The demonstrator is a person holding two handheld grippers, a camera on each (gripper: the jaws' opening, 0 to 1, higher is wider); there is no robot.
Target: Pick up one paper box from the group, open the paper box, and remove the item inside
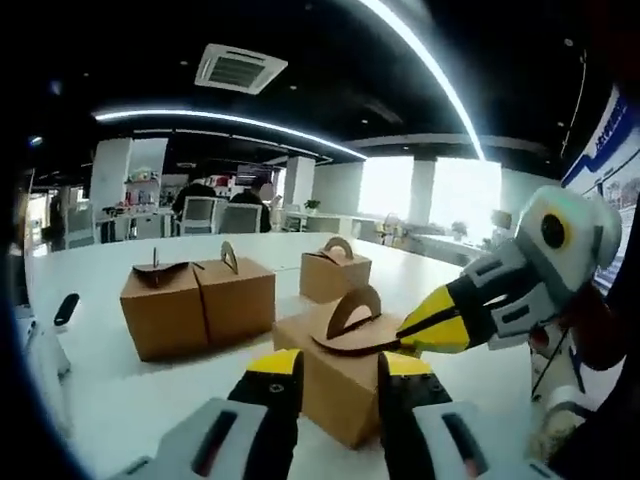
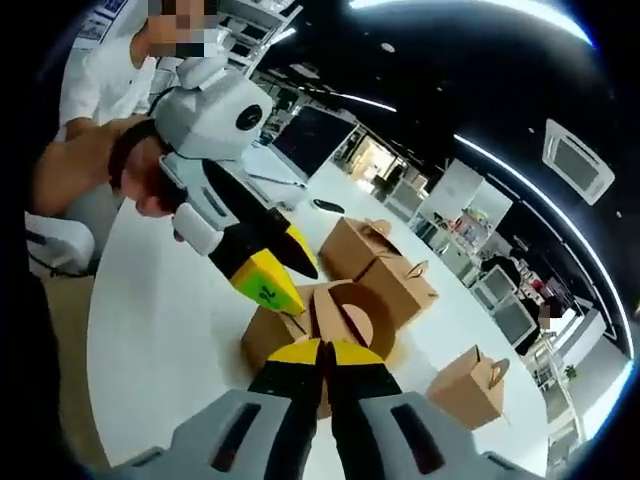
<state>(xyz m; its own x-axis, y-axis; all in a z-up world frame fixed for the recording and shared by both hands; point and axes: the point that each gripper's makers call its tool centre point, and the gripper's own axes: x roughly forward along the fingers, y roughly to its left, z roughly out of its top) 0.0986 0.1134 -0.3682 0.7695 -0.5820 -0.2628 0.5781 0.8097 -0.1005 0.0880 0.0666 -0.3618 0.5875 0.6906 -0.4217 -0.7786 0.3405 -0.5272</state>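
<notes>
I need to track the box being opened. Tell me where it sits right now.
In the left gripper view the near paper box sits on the white table just ahead of the left gripper, right of the paired boxes; the right gripper touches its top flap.

Bright window glare, ceiling strip lights, fisheye-warped edges

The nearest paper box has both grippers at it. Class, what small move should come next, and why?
Probably lift the top flap. The left gripper brackets the nearest paper box with open jaws. The right gripper, jaws shut, nips the flap's edge beside the handle tab. The flap is only partly raised, and whatever is inside is hidden.
</notes>
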